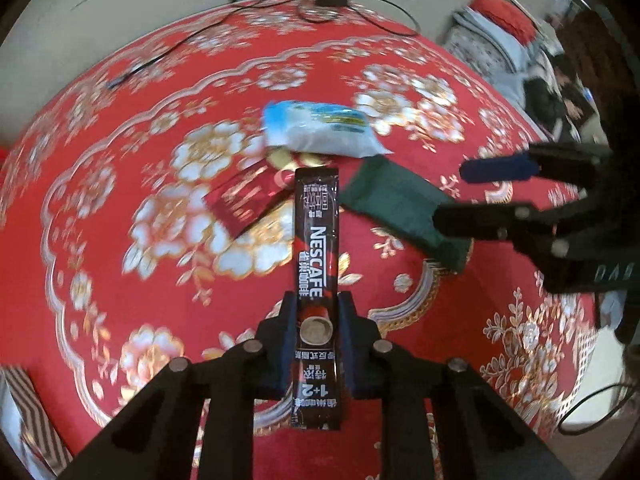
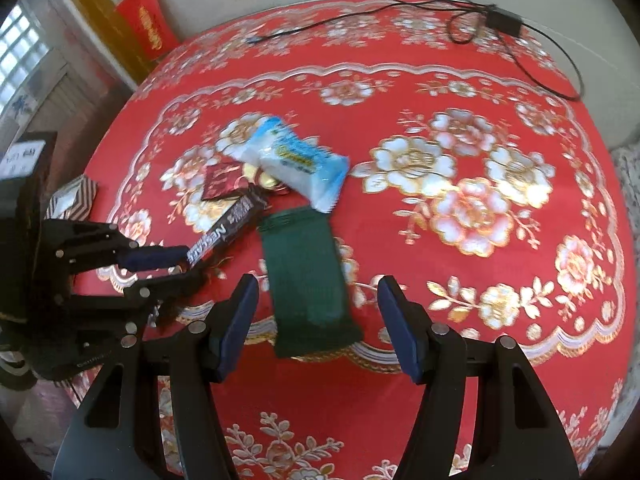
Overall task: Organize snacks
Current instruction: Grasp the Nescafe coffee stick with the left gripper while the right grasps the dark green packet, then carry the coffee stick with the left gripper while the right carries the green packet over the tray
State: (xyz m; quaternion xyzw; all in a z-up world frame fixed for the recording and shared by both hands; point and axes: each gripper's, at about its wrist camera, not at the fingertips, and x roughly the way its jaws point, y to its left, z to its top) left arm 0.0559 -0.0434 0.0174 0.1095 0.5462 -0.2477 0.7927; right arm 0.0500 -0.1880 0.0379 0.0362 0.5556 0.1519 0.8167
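Left claw: my left gripper (image 1: 314, 312) is clamped on the long dark-brown foil coffee stick sachet (image 1: 317, 236); blue pads press both long edges near its lower third, with the printed tail hanging back past the jaws.
Right claw: my right gripper (image 2: 316, 320) stands wide open with nothing between the pads, hovering over the near end of the flat dark-green matte packet (image 2: 306, 276).
Where the snacks lie: all on the red floral tablecloth (image 2: 500, 300). The green packet lies just beside the coffee stick; the white-and-blue plastic pillow pack (image 2: 298, 164) sits behind both; a small dark-red square sachet (image 2: 219, 181) lies to the left, its corner under or against the stick's far tip, I cannot tell which.
Step in hand, my reading: lift the coffee stick clear of the cluster.
Doing it well: I raise it straight before swinging, so the far tip does not drag the red sachet or nudge the pillow pack.
Grip note: the hold is off-centre, so the long free end may droop or pivot; I keep the wrist steady and move slowly.
Right side: I hold it off until the stick is clear, as the two claws are close.
Hazard: black cable (image 2: 532, 46) at the far edge, well apart.
Destination: no tray or bin visible; cannot tell.
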